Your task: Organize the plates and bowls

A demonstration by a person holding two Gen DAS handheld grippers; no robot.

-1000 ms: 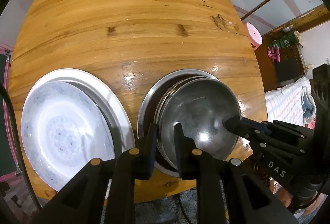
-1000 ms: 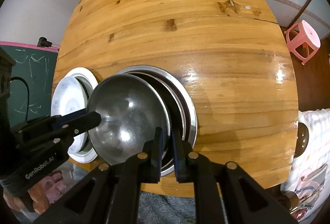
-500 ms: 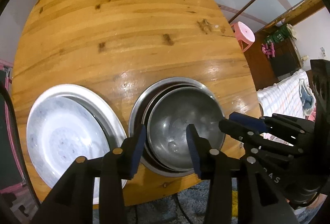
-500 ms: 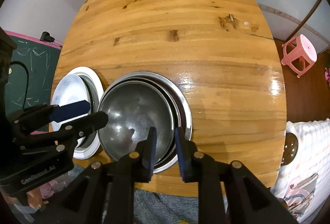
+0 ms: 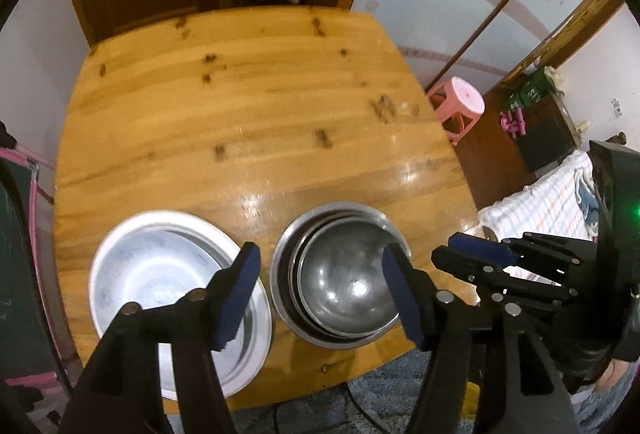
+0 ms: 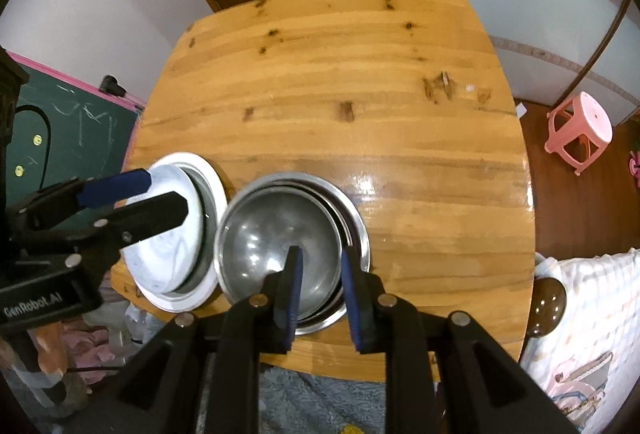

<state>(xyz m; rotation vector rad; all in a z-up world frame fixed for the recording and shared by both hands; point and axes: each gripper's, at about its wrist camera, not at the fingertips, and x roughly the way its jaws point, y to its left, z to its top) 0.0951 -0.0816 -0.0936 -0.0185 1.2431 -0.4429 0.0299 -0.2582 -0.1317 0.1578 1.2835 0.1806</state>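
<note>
A stack of steel bowls sits near the front edge of the round wooden table; it also shows in the right wrist view. Left of it stands a stack of white plates and bowls, also in the right wrist view. My left gripper is wide open and empty, raised above both stacks. My right gripper is open and empty above the steel stack's near rim. Each gripper shows in the other's view: the right one, the left one.
A pink stool stands on the floor right of the table, also in the right wrist view. A green chalkboard leans at the left. A bed with checked sheets lies at the right. A grey rug lies below the table's front edge.
Both grippers let go of the top steel bowl, which now rests in the steel stack. Both opened, the left one wide, and pulled up and back from the table.
</note>
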